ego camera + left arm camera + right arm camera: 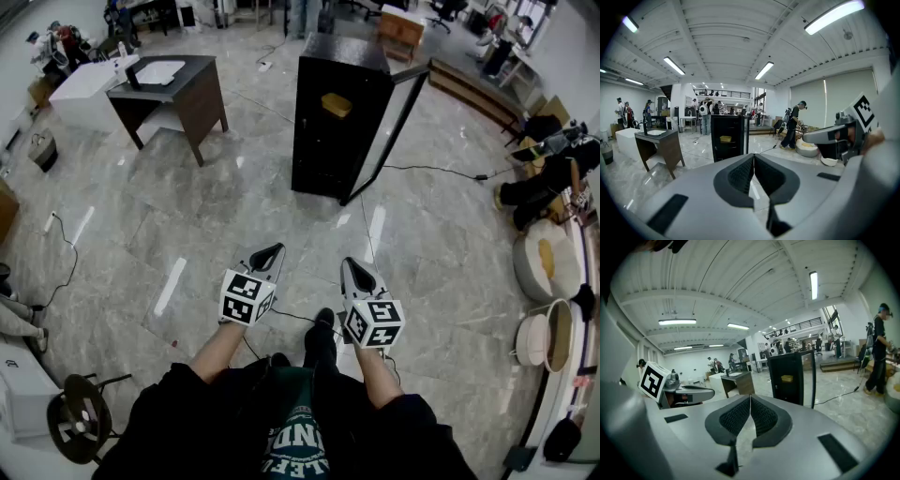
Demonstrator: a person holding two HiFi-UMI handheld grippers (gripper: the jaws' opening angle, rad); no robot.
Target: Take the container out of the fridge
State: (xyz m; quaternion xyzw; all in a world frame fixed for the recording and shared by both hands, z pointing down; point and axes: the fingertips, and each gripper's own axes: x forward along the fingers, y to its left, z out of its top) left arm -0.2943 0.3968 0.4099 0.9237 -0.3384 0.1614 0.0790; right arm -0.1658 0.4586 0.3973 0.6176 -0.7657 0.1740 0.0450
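Note:
A black fridge [339, 117] stands on the floor ahead with its glass door [389, 127] swung open to the right. A yellow container [337, 105] sits on a shelf inside it, and shows too as the container [725, 138] in the left gripper view and the container [787, 378] in the right gripper view. My left gripper [275, 250] and right gripper [350, 263] are held side by side well short of the fridge. Both are shut with nothing between the jaws. In their own views the left gripper [753, 156] and right gripper [750, 397] show tips pressed together.
A dark wooden desk [173, 94] with a white tray stands to the fridge's left. A black cable [431, 171] runs across the marble floor to the right of the fridge. Round bowls [546, 328] and clutter line the right edge. People stand in the far background.

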